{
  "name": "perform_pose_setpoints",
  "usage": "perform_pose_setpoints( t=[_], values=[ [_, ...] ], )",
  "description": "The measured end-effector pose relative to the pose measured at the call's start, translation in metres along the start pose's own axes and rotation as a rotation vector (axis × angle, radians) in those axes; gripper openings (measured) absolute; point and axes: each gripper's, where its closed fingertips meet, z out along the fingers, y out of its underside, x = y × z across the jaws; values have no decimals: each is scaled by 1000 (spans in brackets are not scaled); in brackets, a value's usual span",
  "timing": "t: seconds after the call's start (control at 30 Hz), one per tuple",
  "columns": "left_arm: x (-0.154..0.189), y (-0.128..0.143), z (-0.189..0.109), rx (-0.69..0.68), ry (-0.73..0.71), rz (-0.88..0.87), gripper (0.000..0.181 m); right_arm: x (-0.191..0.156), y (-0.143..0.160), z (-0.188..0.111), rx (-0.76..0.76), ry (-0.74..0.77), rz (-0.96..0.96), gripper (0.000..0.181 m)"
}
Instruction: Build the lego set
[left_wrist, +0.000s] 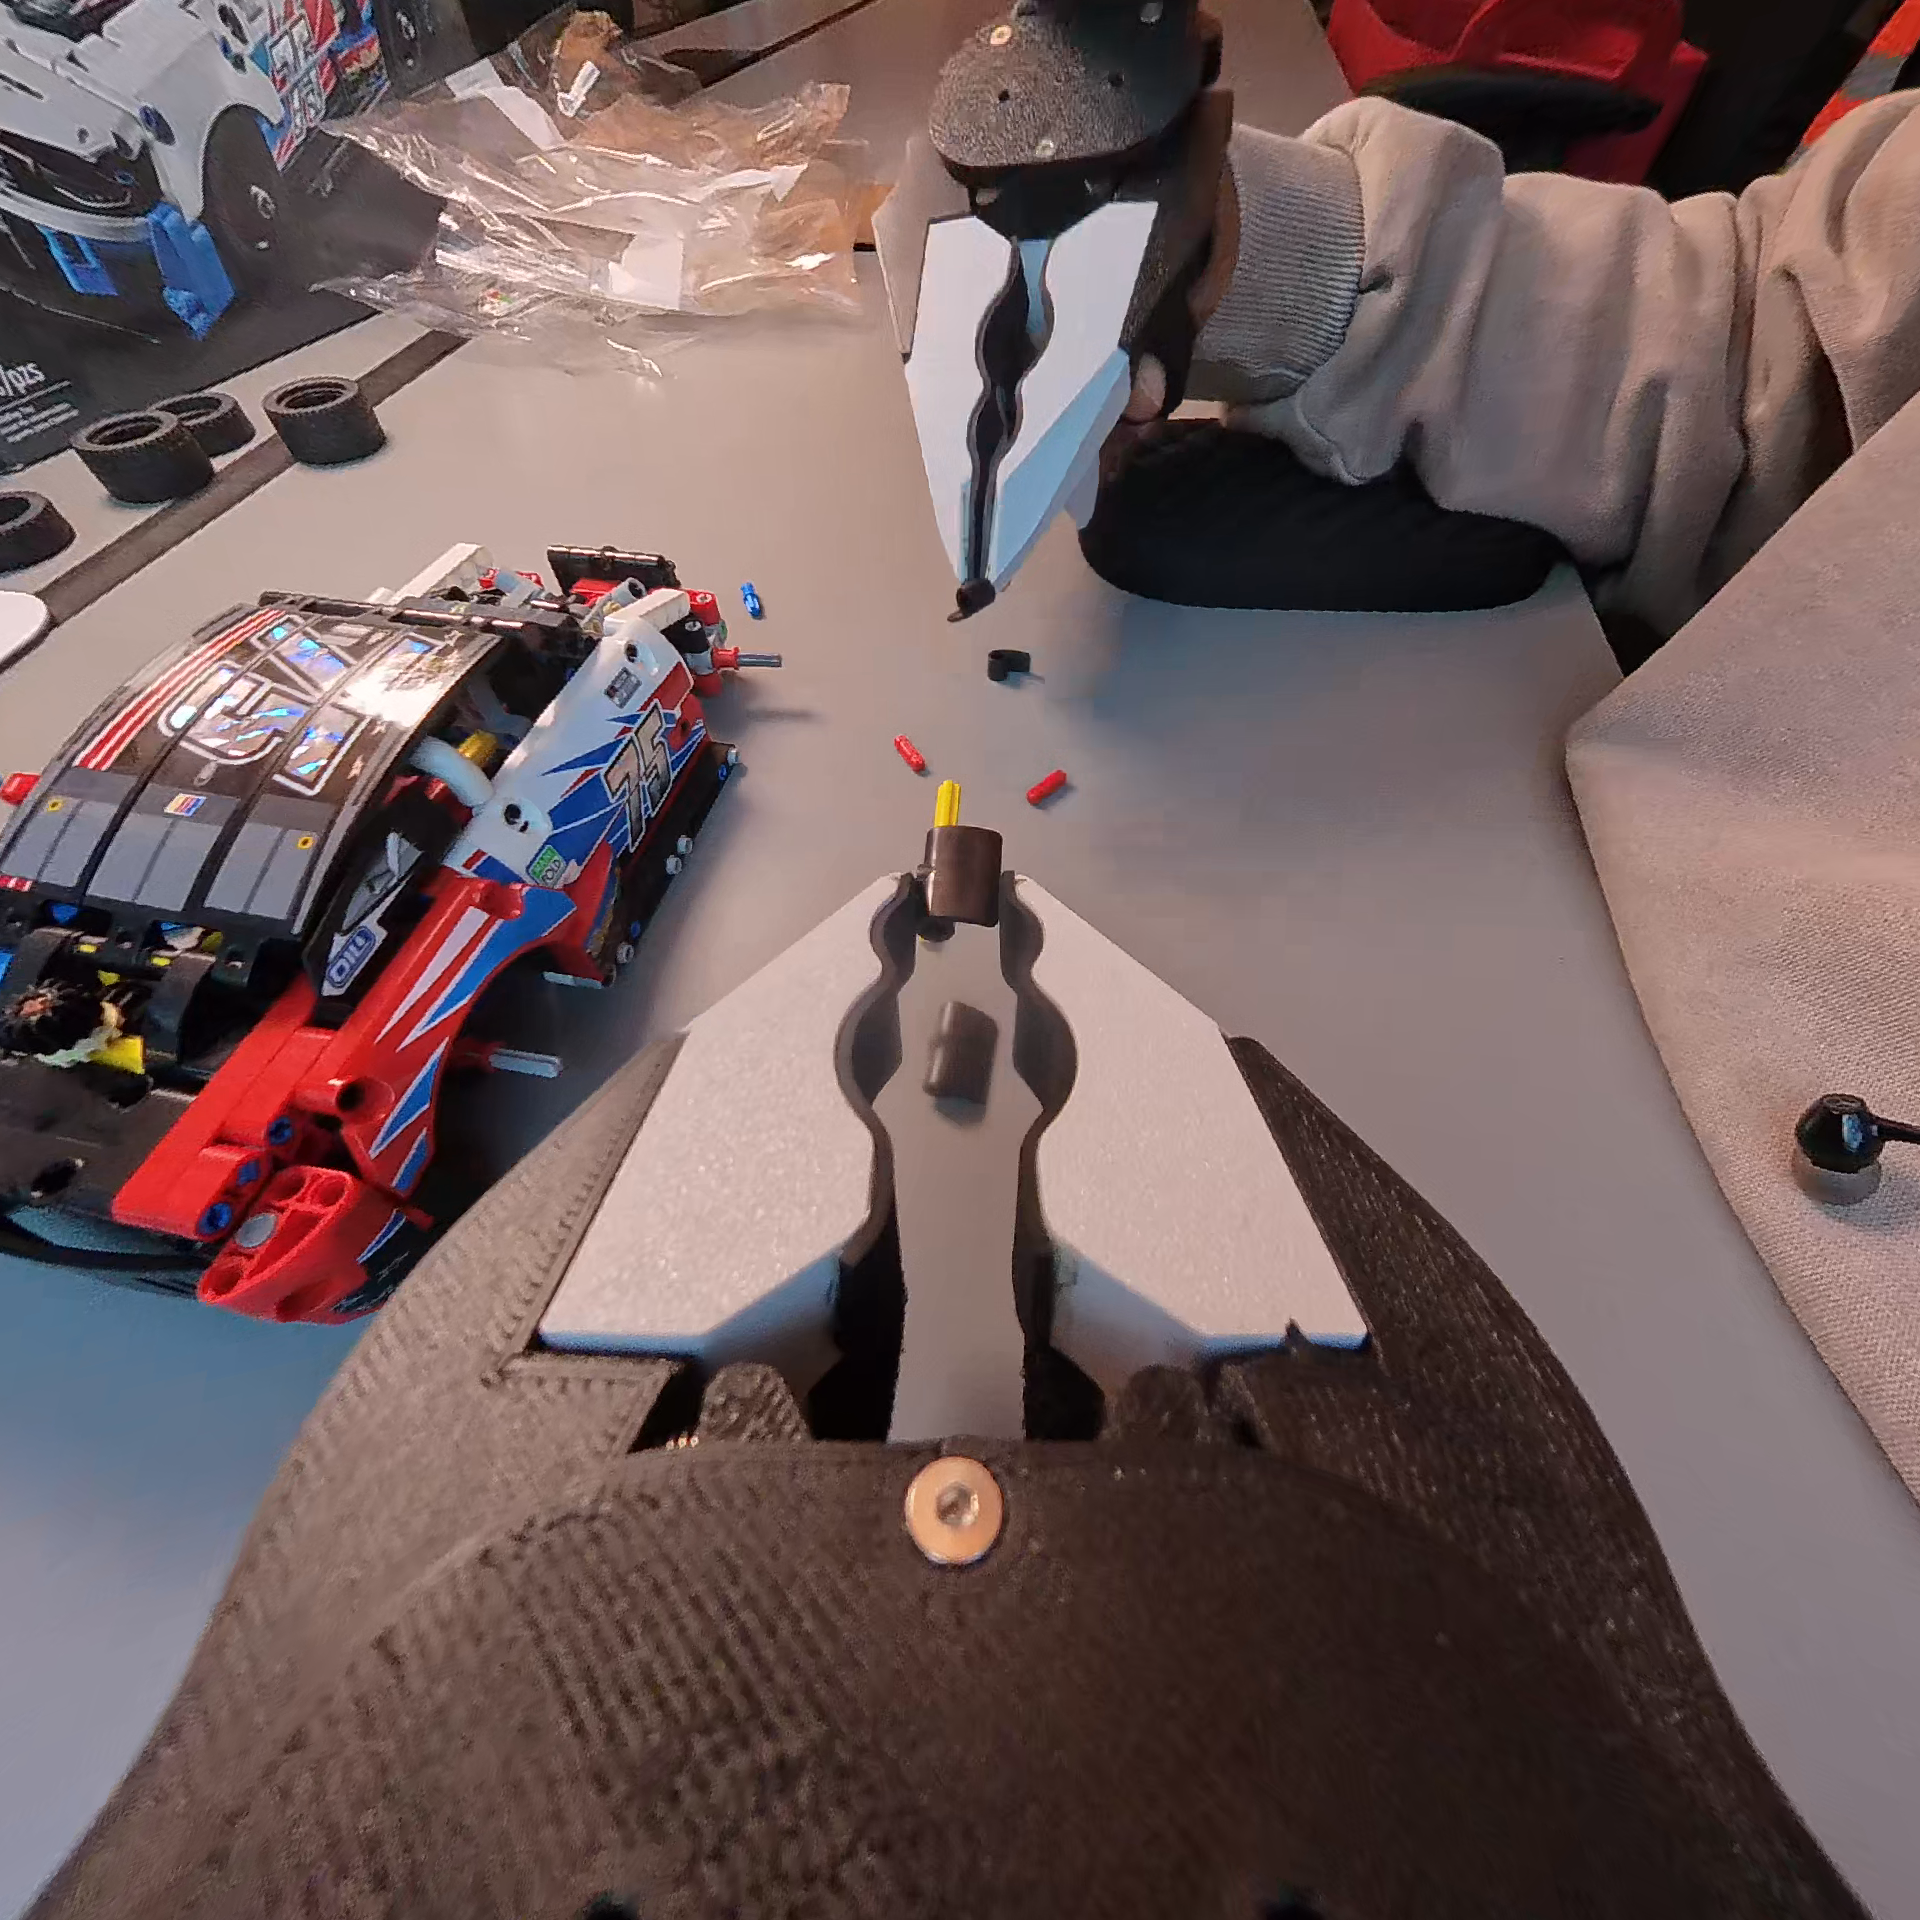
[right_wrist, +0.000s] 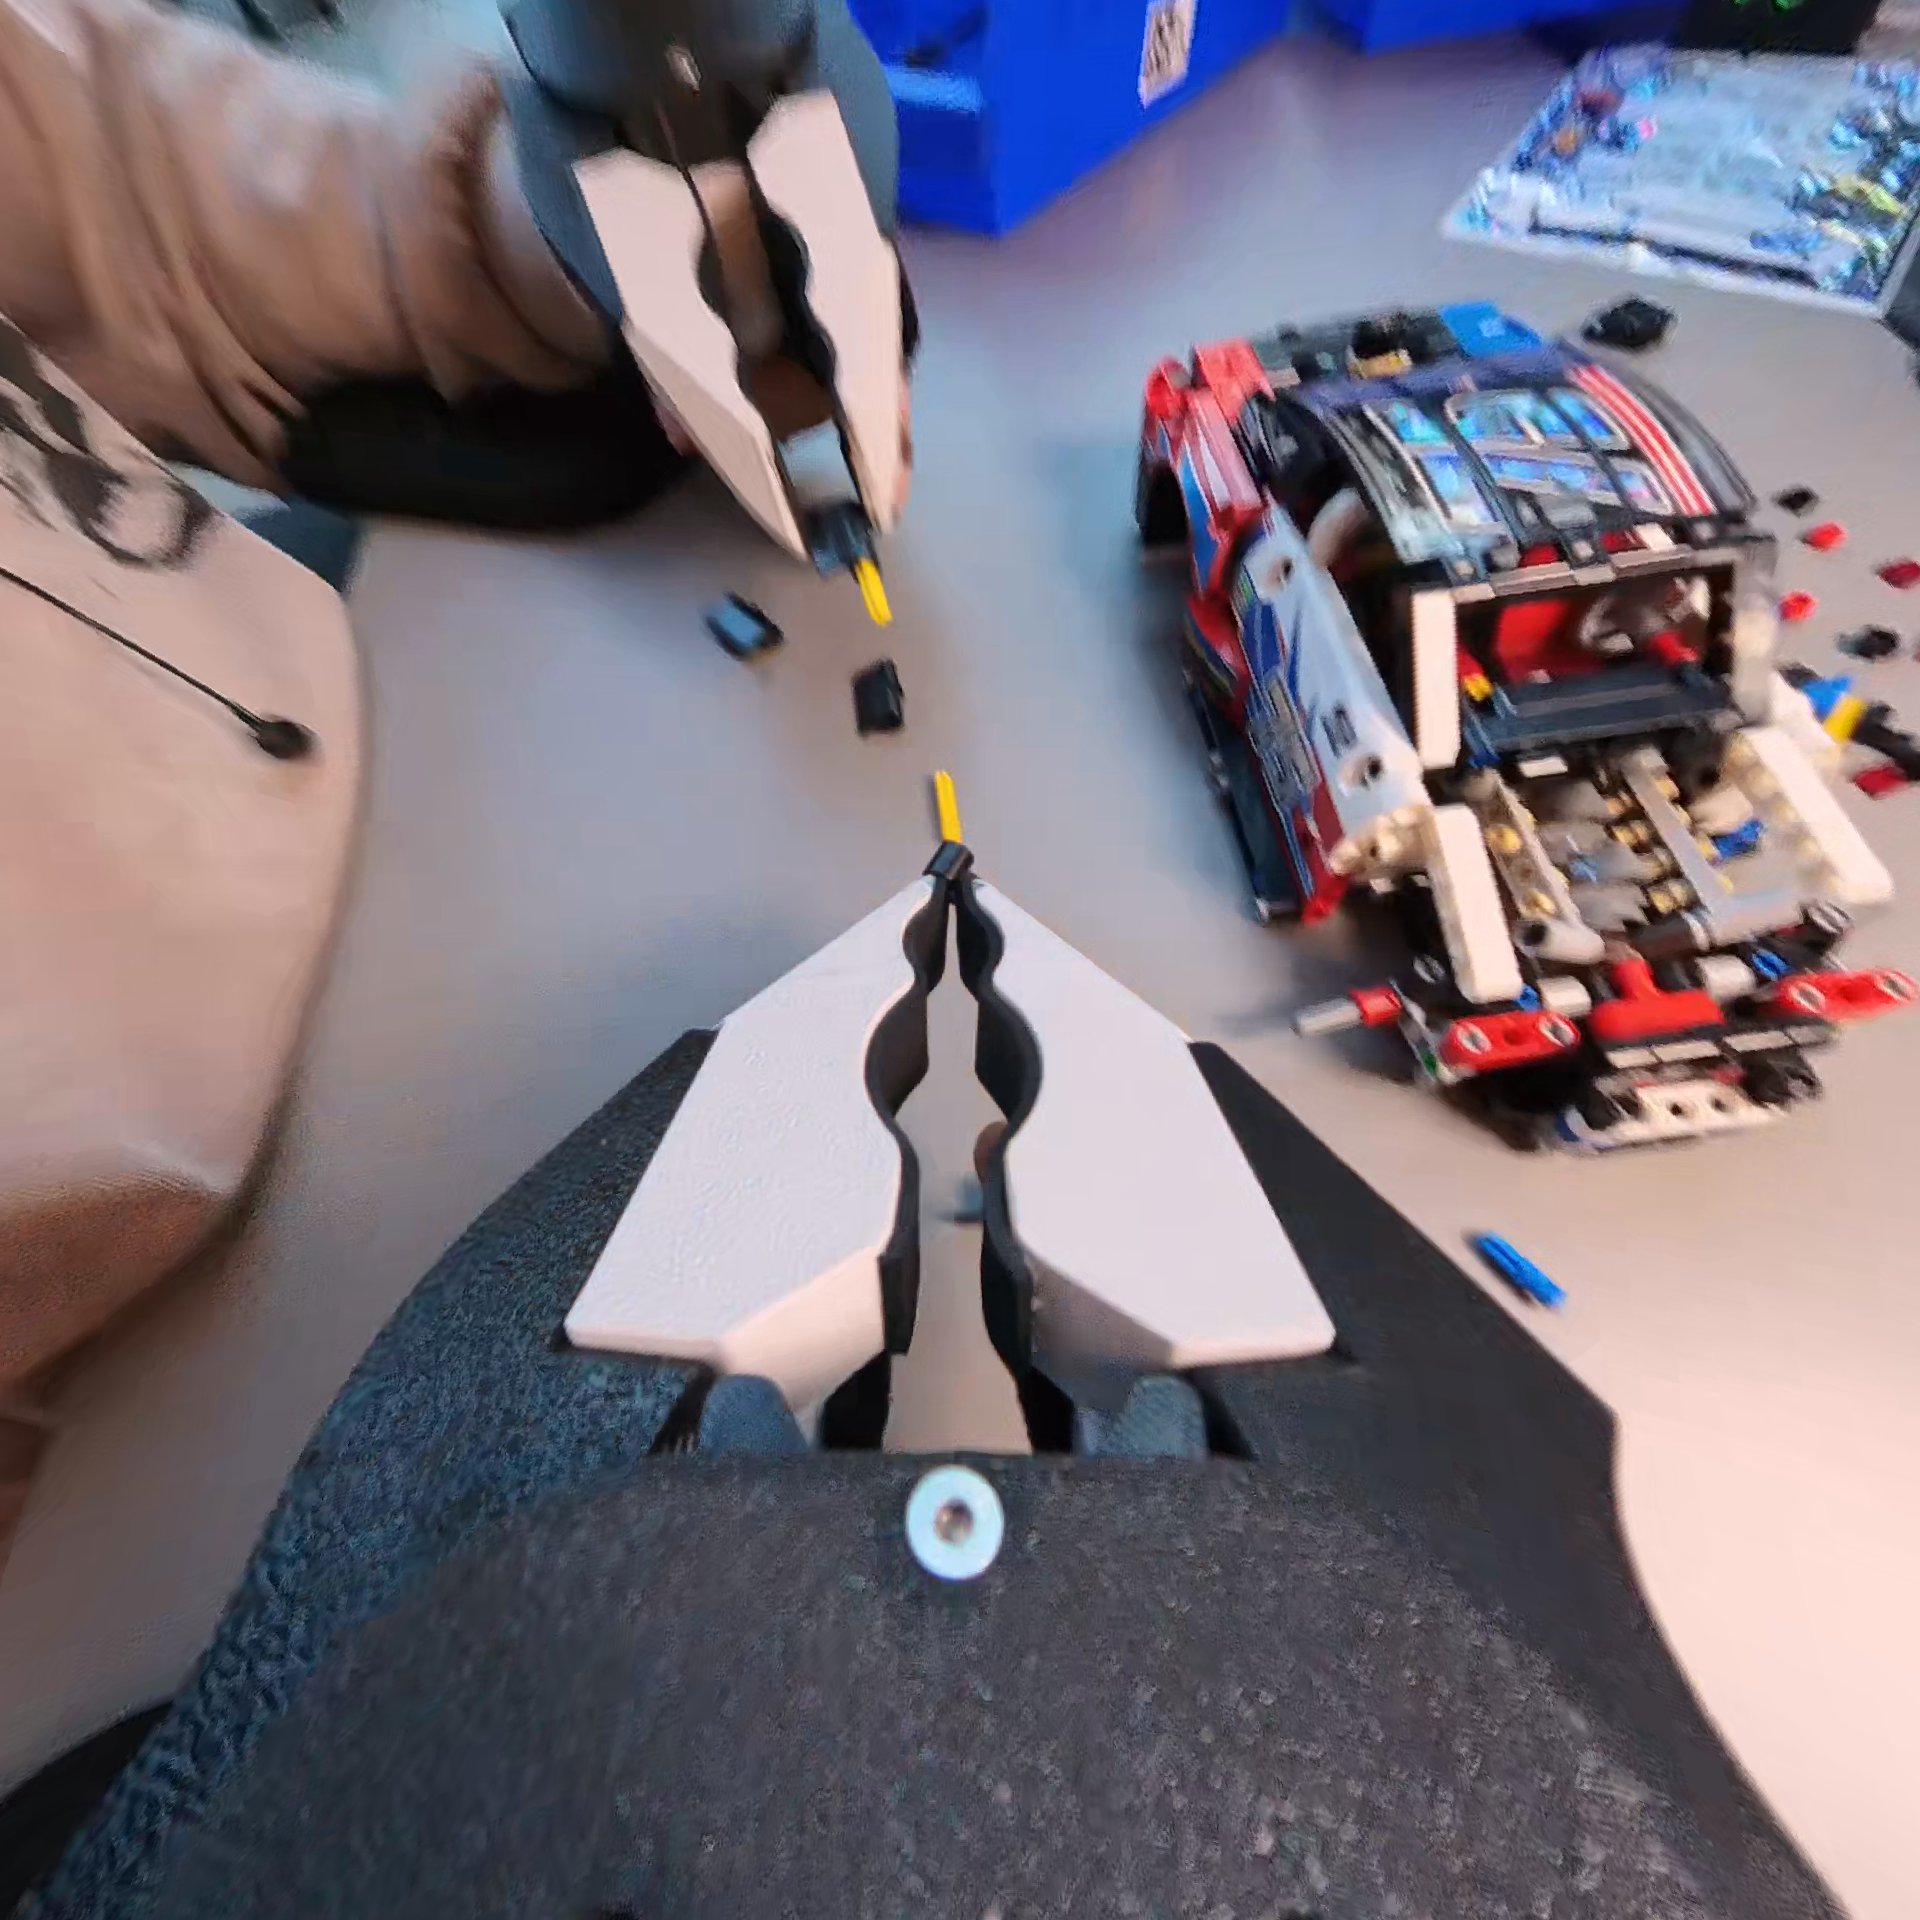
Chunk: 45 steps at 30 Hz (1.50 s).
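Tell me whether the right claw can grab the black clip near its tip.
Probably not yet: the right claw is shut on a small black piece, though the black clip lies close, unobstructed.

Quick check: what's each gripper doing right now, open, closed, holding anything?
Left gripper: closed on a dark connector with a yellow axle.
Right gripper: closed on a small black piece.

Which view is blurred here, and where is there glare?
Left wrist view: sharp, with glare on the plastic bags and the lego car roof. Right wrist view: motion-blurred, worst on the left gripper; wide-angle bending in both.
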Motion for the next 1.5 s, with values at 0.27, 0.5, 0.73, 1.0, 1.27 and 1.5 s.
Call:
perform_pose_setpoints(
  t=[0.27,0.5,0.73,1.0,1.27,1.5],
  values=[
    [11,10,9,-64,32,54,14,-69,0,45,-123,-378,363,0],
    [10,11,8,-70,26,62,14,-48,22,60,-307,-145,269,4],
    [8,12,6,-75,18,62,13,1,17,18,-263,138,143,9],
    [11,12,7,-75,30,68,14,22,36,-32,-315,328,78,3],
    [14,15,10,-89,41,69,14,-3,38,9,-380,205,-38,4],
    [13,13,8,-85,33,78,14,-2,44,30,-491,149,-44,13]
  ],
)
